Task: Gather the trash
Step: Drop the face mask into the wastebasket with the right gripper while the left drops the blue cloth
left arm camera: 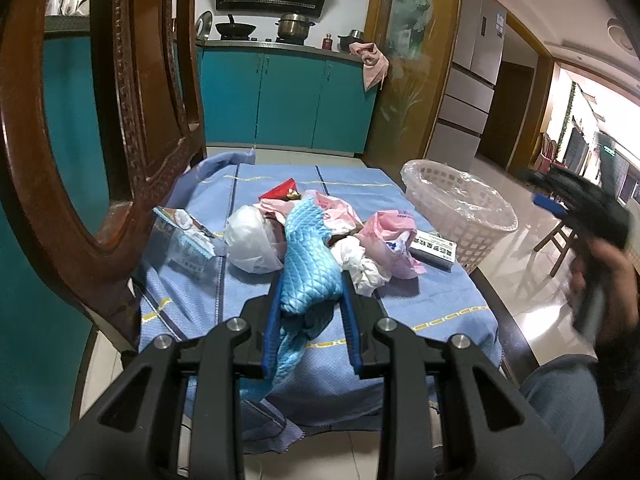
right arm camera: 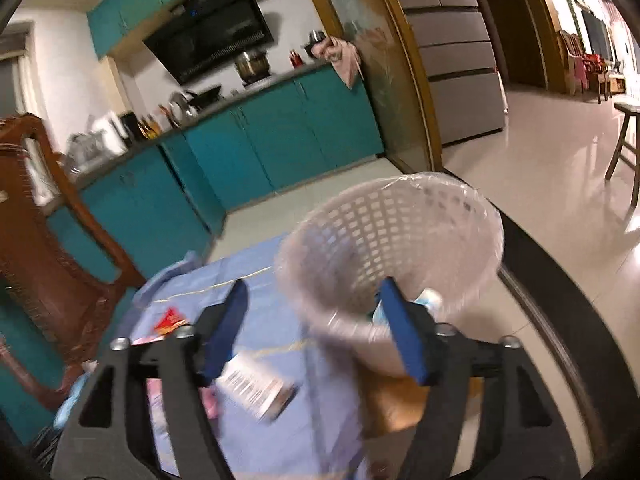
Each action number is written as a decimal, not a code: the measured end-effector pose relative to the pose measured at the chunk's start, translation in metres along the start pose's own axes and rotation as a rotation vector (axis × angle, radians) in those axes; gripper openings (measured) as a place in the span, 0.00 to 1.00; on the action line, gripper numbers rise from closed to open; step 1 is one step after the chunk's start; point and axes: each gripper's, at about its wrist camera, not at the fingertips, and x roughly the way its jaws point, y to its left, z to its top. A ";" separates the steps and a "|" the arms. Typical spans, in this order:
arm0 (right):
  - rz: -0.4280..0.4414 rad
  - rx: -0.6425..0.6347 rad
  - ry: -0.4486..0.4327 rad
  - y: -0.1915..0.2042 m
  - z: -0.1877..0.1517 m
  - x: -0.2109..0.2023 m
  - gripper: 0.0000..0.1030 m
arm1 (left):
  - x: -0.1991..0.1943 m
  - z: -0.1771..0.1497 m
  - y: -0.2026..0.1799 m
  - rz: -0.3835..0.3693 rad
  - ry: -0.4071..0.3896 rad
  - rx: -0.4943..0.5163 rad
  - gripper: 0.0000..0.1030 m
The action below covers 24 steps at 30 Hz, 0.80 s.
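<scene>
My left gripper (left arm camera: 310,284) is shut on a crumpled light-blue quilted wrapper (left arm camera: 306,256) that trails from the trash pile on the blue tablecloth (left arm camera: 420,296). The pile holds a white plastic bag (left arm camera: 252,240), pink plastic bags (left arm camera: 390,240), a red packet (left arm camera: 280,192), a small printed carton (left arm camera: 186,236) and a white box with a dark side (left arm camera: 434,250). A white lattice basket (left arm camera: 468,216) lined with clear plastic stands at the table's right edge. My right gripper (right arm camera: 316,312) is open and empty over the basket's near rim (right arm camera: 384,240); some trash lies inside the basket.
A carved wooden chair back (left arm camera: 132,120) rises close on the left. Teal kitchen cabinets (left arm camera: 288,100) stand behind the table. A wooden stool (right arm camera: 624,148) stands on the tiled floor to the right. The white box (right arm camera: 256,388) lies beside the basket.
</scene>
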 end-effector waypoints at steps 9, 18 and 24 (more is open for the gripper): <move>0.050 0.041 -0.022 0.003 -0.035 -0.042 0.79 | 0.016 0.042 -0.053 -0.162 0.006 0.063 0.27; 0.043 0.138 -0.013 -0.016 -0.027 -0.037 0.79 | 0.115 0.173 -0.197 -0.334 -0.045 0.231 0.75; 0.060 0.098 -0.001 -0.012 -0.027 -0.037 0.79 | 0.149 0.186 -0.205 -0.238 -0.034 0.180 0.97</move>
